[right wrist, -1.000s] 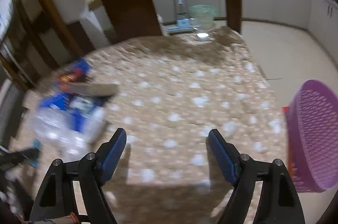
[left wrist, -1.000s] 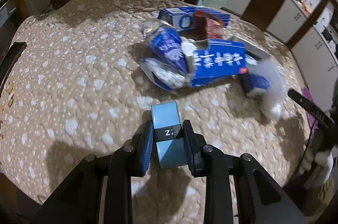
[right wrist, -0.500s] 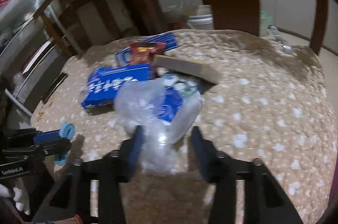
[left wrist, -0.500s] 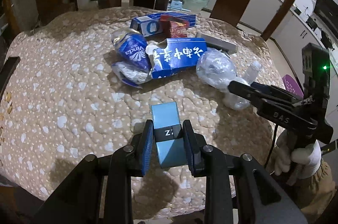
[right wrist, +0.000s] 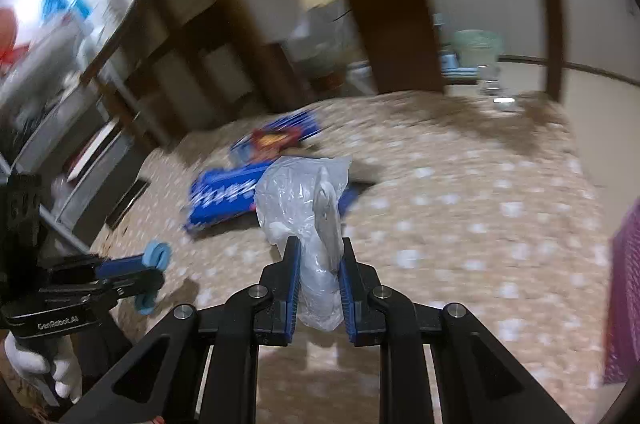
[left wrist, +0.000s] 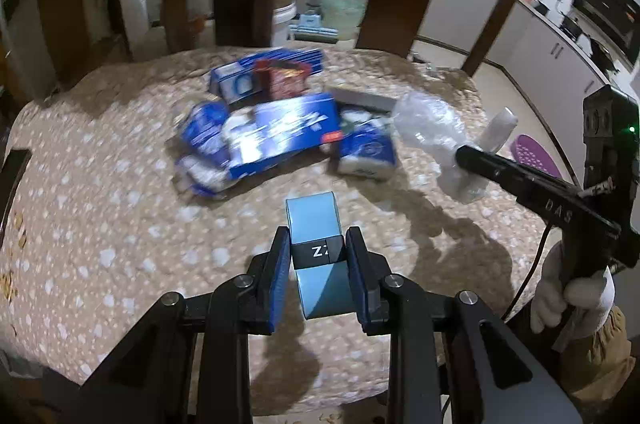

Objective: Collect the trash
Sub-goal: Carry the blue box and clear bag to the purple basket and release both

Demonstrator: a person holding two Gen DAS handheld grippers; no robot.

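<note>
Right wrist view: your right gripper has just closed its fingers on a crumpled plastic bag.
Your left gripper clamps a light blue box above the desk; blue packets lie beyond.

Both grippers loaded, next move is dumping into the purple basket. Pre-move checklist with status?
1. Left gripper shut on the light blue box: ok, pads press both its sides.
2. Right gripper, whose jaws have just been closing, shut on the clear plastic bag: ok, the bag's lower end is pinched between the pads.
3. Bag clear of the table: ok, it hangs above the cloth in the left wrist view.
4. Purple basket located: ok, past the table's right edge.
5. Basket has room: cannot tell, its inside is not visible.
6. Trash left on the table: not ok, the blue cartons and red packet remain.
</note>
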